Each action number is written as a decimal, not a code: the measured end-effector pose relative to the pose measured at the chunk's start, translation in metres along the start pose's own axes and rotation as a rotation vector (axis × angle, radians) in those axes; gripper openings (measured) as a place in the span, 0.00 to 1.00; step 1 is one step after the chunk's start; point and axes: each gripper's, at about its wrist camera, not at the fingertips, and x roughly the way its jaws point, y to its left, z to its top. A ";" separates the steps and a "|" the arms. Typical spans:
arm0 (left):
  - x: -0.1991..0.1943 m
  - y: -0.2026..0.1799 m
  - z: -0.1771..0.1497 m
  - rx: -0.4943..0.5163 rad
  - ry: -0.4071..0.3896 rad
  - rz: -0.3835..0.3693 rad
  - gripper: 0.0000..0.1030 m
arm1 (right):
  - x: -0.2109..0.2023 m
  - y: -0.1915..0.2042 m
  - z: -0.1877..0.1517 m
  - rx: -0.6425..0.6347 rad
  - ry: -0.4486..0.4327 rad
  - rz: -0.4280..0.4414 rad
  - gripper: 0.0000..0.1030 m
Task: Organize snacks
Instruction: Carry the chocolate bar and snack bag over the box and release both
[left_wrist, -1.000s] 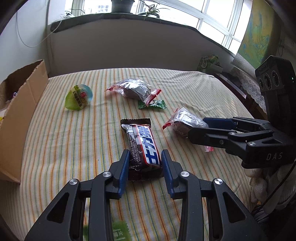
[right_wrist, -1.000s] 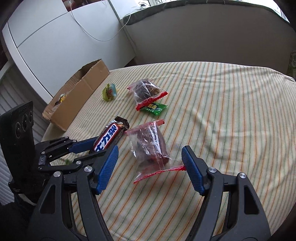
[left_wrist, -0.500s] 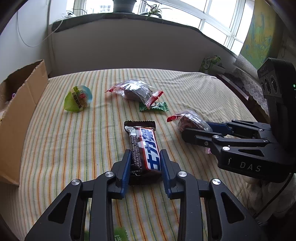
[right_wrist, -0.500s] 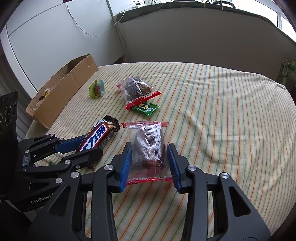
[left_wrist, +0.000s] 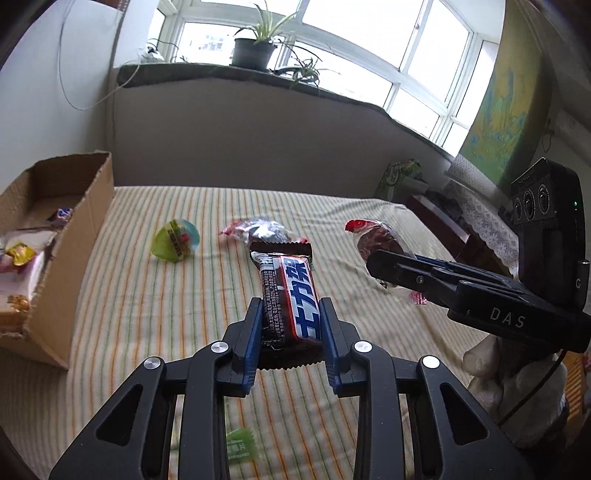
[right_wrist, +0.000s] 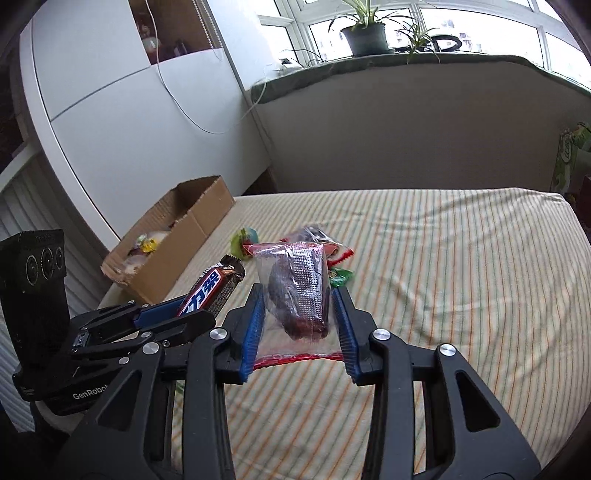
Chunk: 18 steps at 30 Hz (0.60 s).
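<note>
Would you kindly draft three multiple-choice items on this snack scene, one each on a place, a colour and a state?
1. Where does the brown cardboard box sit?
A. at the left edge of the striped tablecloth
B. on the windowsill
C. under the table

2. What colour are the sealed ends of the clear plastic snack pouch?
A. blue
B. red
C. yellow

3. What is the state of the brown, red and blue wrapped chocolate bar?
A. lying flat on the cloth
B. inside the box
C. clamped in the left hand-held gripper

Answers:
1 A: in the left wrist view the box stands on the cloth's left edge.
2 B: red strips border the pouch held in the right hand-held gripper.
3 C: the blue pads press both sides of the bar, which is clear of the cloth.
</note>
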 end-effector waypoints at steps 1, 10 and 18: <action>-0.005 0.002 0.002 0.001 -0.015 0.009 0.27 | 0.001 0.005 0.004 -0.006 -0.006 0.003 0.38; -0.036 0.045 0.017 -0.062 -0.114 0.078 0.27 | 0.027 0.063 0.040 -0.069 -0.024 0.065 0.38; -0.061 0.102 0.027 -0.154 -0.189 0.180 0.27 | 0.077 0.116 0.078 -0.122 -0.014 0.124 0.38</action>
